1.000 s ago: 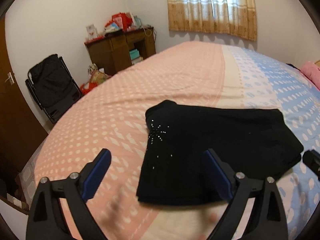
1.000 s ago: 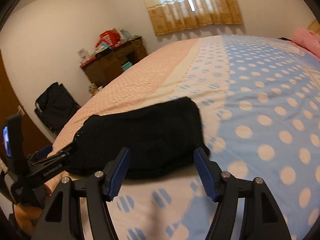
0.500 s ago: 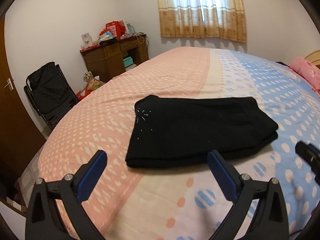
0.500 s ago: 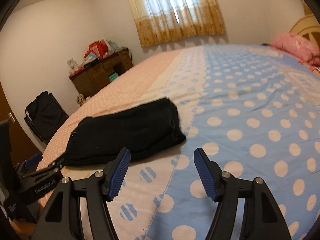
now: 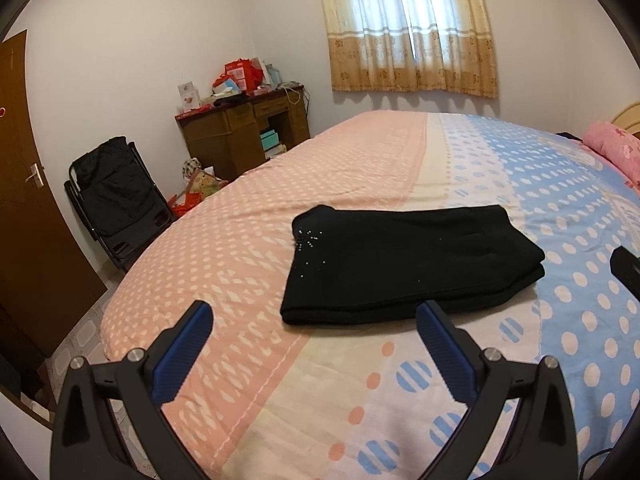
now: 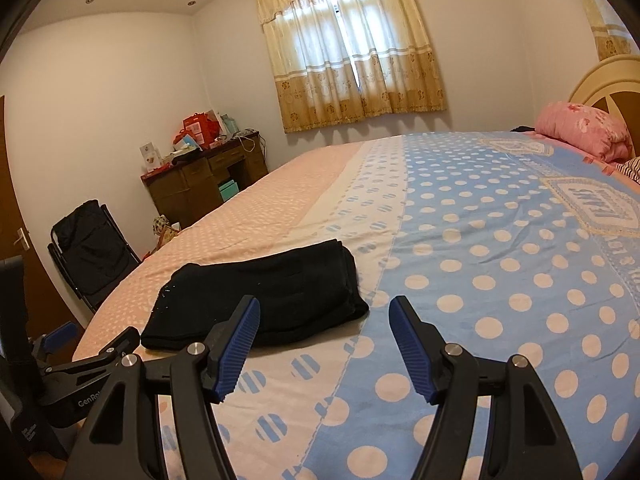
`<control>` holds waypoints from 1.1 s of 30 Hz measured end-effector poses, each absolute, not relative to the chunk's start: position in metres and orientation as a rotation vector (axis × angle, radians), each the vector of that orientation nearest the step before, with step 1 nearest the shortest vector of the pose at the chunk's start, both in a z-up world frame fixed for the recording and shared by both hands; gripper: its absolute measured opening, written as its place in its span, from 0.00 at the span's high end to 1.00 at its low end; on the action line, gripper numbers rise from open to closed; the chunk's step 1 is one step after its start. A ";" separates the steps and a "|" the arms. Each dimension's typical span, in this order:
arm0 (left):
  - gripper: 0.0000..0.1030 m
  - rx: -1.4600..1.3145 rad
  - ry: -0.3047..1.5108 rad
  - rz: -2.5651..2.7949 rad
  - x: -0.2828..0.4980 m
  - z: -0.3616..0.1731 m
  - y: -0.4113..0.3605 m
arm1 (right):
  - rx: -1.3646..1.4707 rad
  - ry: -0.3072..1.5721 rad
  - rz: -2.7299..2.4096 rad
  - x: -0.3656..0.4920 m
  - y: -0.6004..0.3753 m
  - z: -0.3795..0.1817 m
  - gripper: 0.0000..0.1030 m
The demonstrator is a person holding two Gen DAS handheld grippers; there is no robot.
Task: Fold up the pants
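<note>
1. The left gripper (image 5: 312, 320) is spread as wide as it goes, and nothing is between its blue pads (image 5: 184, 350).
2. The right gripper (image 6: 324, 344) is spread too, a bit less wide, and it holds nothing.
3. Just past both tools lies the bed (image 5: 248, 272) with its pink, cream and blue dotted cover.
4. The pants (image 5: 404, 264) lie on the bed in front of the left gripper and a little to its right. They do not touch the tool.
5. From the right gripper, the pants (image 6: 272, 296) sit ahead and to its left, with the blue part of the cover straight ahead.
6. The pants look like a flat black bundle with neat edges and stacked layers at the right end. I think the folding is done, though I cannot count the layers in the dark cloth.
7. The step in hand looks like letting go and backing off. Next, I think nothing more needs grabbing, only keeping both tools off the bundle.
</note>
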State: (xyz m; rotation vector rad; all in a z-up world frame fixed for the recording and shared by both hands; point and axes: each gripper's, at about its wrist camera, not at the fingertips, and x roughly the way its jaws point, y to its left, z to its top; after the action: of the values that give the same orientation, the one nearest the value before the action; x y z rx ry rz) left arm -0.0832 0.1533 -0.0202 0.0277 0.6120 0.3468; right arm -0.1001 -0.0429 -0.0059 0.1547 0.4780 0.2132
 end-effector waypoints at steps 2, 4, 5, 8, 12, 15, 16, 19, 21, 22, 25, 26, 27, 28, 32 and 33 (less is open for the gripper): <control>0.00 0.017 0.608 0.346 -0.088 -0.019 0.154 | 0.144 0.466 0.208 -0.105 -0.043 -0.005 0.33; 0.00 0.009 0.601 0.348 -0.093 -0.019 0.155 | 0.126 0.468 0.200 -0.108 -0.042 -0.006 0.29; 0.00 0.007 0.596 0.345 -0.095 -0.020 0.155 | 0.124 0.470 0.197 -0.110 -0.043 -0.007 0.28; 0.00 0.012 0.613 0.348 -0.097 -0.024 0.154 | 0.125 0.483 0.182 -0.116 -0.045 -0.011 0.28; 0.00 -0.010 0.619 0.311 -0.106 -0.025 0.152 | 0.125 0.493 0.159 -0.127 -0.048 -0.014 0.28; 0.00 -0.012 0.606 0.277 -0.116 -0.024 0.145 | 0.114 0.474 0.145 -0.140 -0.047 -0.014 0.28; 0.00 -0.012 0.605 0.267 -0.118 -0.024 0.144 | 0.110 0.466 0.147 -0.145 -0.047 -0.012 0.27; 0.00 0.001 0.591 0.237 -0.128 -0.020 0.136 | 0.092 0.419 0.147 -0.159 -0.045 -0.002 0.27; 0.00 0.013 0.578 0.239 -0.133 -0.015 0.136 | 0.081 0.377 0.141 -0.168 -0.043 0.006 0.27; 0.00 0.018 0.566 0.241 -0.135 -0.013 0.135 | 0.076 0.348 0.134 -0.173 -0.042 0.011 0.27; 0.00 0.020 0.527 0.261 -0.144 -0.002 0.139 | 0.053 0.267 0.113 -0.188 -0.036 0.022 0.20; 0.00 0.015 0.511 0.269 -0.146 0.002 0.141 | 0.043 0.255 0.110 -0.189 -0.034 0.024 0.18; 0.00 0.013 0.502 0.269 -0.147 0.003 0.143 | 0.025 0.241 0.106 -0.191 -0.031 0.026 0.18; 0.00 0.010 0.493 0.270 -0.147 0.005 0.144 | 0.002 0.230 0.104 -0.192 -0.027 0.027 0.17; 0.00 0.018 0.491 0.297 -0.144 0.007 0.148 | -0.007 0.241 0.125 -0.189 -0.022 0.029 0.17; 0.00 0.018 0.490 0.300 -0.144 0.006 0.148 | -0.005 0.245 0.125 -0.188 -0.022 0.029 0.17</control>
State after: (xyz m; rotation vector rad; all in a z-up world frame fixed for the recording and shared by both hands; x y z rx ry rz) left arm -0.1437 0.1482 0.0064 0.0182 0.4904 0.2997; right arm -0.1877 -0.0220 0.0286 -0.0047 0.2447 0.1250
